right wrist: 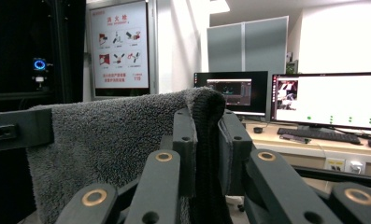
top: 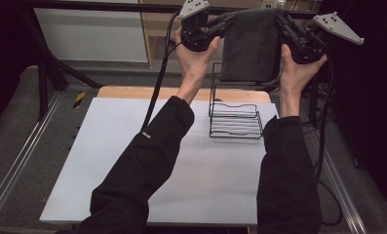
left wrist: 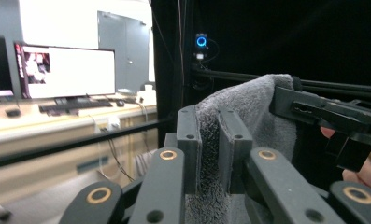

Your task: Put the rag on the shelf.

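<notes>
Left gripper [top: 223, 23] raised above the wire rack [top: 235, 119], to the rack's upper left; jaws pinched on the left top corner of the dark grey towel [top: 249, 46]. Towel hangs spread directly over the rack, lower edge near the rack's tall back. Right gripper [top: 282, 22] above the rack's right side, jaws clamped on the towel's right top corner.

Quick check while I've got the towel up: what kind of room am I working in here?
Most likely a lab or office workspace set up for recording. Behind the grey towel stand desks with computer monitors and a keyboard, a black frame carries a small camera with a blue ring light, and a wire rack sits on the white table.
</notes>
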### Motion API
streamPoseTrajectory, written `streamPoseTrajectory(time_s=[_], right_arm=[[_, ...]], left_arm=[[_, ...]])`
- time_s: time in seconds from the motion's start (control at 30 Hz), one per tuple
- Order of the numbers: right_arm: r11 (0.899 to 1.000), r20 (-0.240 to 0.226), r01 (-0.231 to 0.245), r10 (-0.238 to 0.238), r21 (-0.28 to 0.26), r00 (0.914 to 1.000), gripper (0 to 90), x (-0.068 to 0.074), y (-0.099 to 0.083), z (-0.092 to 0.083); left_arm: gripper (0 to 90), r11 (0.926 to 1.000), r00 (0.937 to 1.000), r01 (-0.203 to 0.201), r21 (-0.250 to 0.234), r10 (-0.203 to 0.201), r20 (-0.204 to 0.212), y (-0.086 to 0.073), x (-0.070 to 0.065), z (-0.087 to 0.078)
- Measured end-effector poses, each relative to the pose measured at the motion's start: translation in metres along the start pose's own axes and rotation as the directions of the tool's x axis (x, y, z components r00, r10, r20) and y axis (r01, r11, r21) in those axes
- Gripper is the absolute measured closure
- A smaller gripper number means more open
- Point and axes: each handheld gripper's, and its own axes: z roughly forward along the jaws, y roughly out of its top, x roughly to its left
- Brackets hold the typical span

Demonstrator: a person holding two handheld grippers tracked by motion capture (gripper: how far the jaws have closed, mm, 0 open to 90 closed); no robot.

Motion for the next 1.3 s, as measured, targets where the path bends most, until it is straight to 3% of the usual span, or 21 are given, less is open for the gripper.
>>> streamPoseTrajectory(time_s=[0.23,0.53,0.93,1.3], right_arm=[[0.999,-0.002,0.009,-0.009,0.052,1.0,80.0,-0.002,-0.016,0.0],[0.996,-0.02,-0.023,0.025,0.091,0.9995,80.0,-0.003,-0.039,-0.008],[0.99,-0.029,-0.064,0.068,0.122,0.9973,79.8,-0.01,-0.063,-0.031],[0.986,-0.052,-0.074,0.082,0.152,0.9953,79.4,-0.014,-0.078,-0.041]], left_arm=[[80.5,0.9991,0.9998,0.02,0.038,-0.02,-0.005,-0.018,0.006,0.002],[80.5,0.9957,0.9992,0.038,0.085,-0.039,0.003,-0.04,0.011,0.0],[80.5,0.9908,0.9995,0.001,0.135,-0.005,0.031,-0.057,-0.006,-0.003],[80.5,0.9867,0.9981,-0.011,0.162,0.001,0.061,-0.069,-0.007,-0.008]])
